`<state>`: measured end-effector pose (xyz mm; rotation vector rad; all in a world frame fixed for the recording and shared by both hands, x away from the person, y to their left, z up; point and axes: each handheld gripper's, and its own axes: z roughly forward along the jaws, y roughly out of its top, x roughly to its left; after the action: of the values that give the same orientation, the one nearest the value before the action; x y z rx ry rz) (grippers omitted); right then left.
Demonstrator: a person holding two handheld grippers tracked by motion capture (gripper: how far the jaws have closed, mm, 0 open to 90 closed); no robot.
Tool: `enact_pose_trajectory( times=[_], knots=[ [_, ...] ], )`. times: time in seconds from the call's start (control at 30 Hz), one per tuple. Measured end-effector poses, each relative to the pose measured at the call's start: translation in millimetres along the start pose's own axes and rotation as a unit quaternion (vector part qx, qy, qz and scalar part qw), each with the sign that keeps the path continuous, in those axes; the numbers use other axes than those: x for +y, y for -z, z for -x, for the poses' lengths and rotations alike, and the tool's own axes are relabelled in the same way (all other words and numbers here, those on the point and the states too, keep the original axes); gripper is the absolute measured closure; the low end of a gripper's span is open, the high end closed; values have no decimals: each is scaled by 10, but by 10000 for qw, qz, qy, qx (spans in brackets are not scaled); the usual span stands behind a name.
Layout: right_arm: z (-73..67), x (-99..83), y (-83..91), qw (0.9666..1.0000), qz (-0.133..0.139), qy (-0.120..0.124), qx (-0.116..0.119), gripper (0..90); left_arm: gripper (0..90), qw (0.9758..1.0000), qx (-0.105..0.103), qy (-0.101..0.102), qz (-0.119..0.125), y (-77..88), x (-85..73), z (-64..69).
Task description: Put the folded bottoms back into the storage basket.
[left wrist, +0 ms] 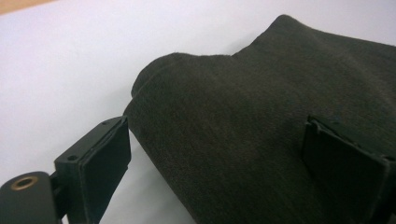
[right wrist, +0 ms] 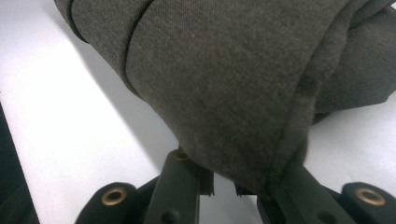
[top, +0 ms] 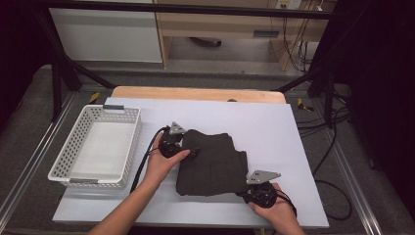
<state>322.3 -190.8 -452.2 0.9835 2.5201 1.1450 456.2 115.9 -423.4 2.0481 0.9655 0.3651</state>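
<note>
A white sheet (top: 274, 132) covers most of the wooden table (top: 195, 93), whose bare edge shows at the far side. On the sheet's left end stands a white perforated basket (top: 73, 142), its long side running away from the person.

Near the middle of the sheet, towards the near edge, lies a dark folded garment (top: 213, 164), roughly square in outline, with soft folds along its far edge. It sits to the right of the basket, well apart from it, and between the two hands.

The left hand (top: 161, 166) comes in from the bottom and holds the left gripper (top: 188, 147) at the garment's far left corner. In the left gripper view its jaws stand spread wide, one black pad (left wrist: 105, 163) out over the sheet beside the cloth and the other pad (left wrist: 345, 163) over the cloth's top, so a rounded fold of the garment (left wrist: 243, 135) lies between them without being pinched.

The right hand (top: 274, 208) holds the right gripper (top: 247, 188) at the garment's near right corner. In the right gripper view its jaws are drawn nearly together on a hemmed corner of the garment (right wrist: 224, 84), which rises out of them and drapes back to the sheet (right wrist: 70, 116).
</note>
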Motion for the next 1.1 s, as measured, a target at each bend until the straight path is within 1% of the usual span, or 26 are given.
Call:
enact_pose_trajectory(
  times=[0.03,0.1,0.13,0.17,0.23,0.3,0.43,0.57,0.67,0.7,0.73,0.77,0.83,0.87,0.97,1.03,1.07,1.1],
  knots=[
    [3,-1,0,10000,-2,-6,9,816,77,10000,29,28,-13,-16,-30,-23],
    [2,-1,1,10000,-11,-22,15,816,77,10000,19,46,-31,-27,-50,-30],
    [2,-1,0,10000,-10,-19,16,816,77,10000,58,34,-38,-37,-72,-40],
    [4,-2,0,10000,-10,-19,20,816,77,9999,19,89,-50,-48,-94,-44],
    [4,-2,-1,10000,-13,-29,20,817,77,9999,3,147,-37,-59,-123,-57],
    [4,-2,-1,10000,-15,-35,25,816,76,9999,-4,161,-23,-68,-138,-63],
    [3,-2,-2,10000,-18,-32,21,816,77,9998,-54,188,-80,-102,-150,-63],
    [5,-2,-3,10000,-13,-12,18,817,78,9991,-200,353,-149,-141,-159,-88],
    [3,0,-2,10000,-17,-13,18,817,81,9980,-339,471,-246,-167,-149,-106],
    [4,0,-2,10000,-16,-4,19,818,94,9976,-425,488,-258,-175,-146,-114],
    [4,1,-2,10000,-17,1,16,818,128,9966,-572,541,-259,-180,-144,-122],
    [5,2,-2,10000,-15,10,14,818,172,9958,-674,557,-278,-177,-144,-126],
    [4,4,-1,10000,-8,25,10,819,255,9946,-817,584,-269,-172,-145,-127],
    [3,6,1,10000,0,32,8,820,285,9948,-819,547,-256,-165,-142,-130],
    [0,18,12,10000,61,27,21,825,392,9937,-929,548,-301,-146,-126,-116],
    [1,33,30,9999,117,29,27,829,476,9943,-896,487,-313,-127,-100,-94],
    [-3,44,42,9999,140,54,23,831,548,9947,-847,474,-342,-114,-81,-87],
    [-7,57,53,9998,166,54,23,832,583,9949,-820,432,-396,-108,-61,-77]
  ],
)
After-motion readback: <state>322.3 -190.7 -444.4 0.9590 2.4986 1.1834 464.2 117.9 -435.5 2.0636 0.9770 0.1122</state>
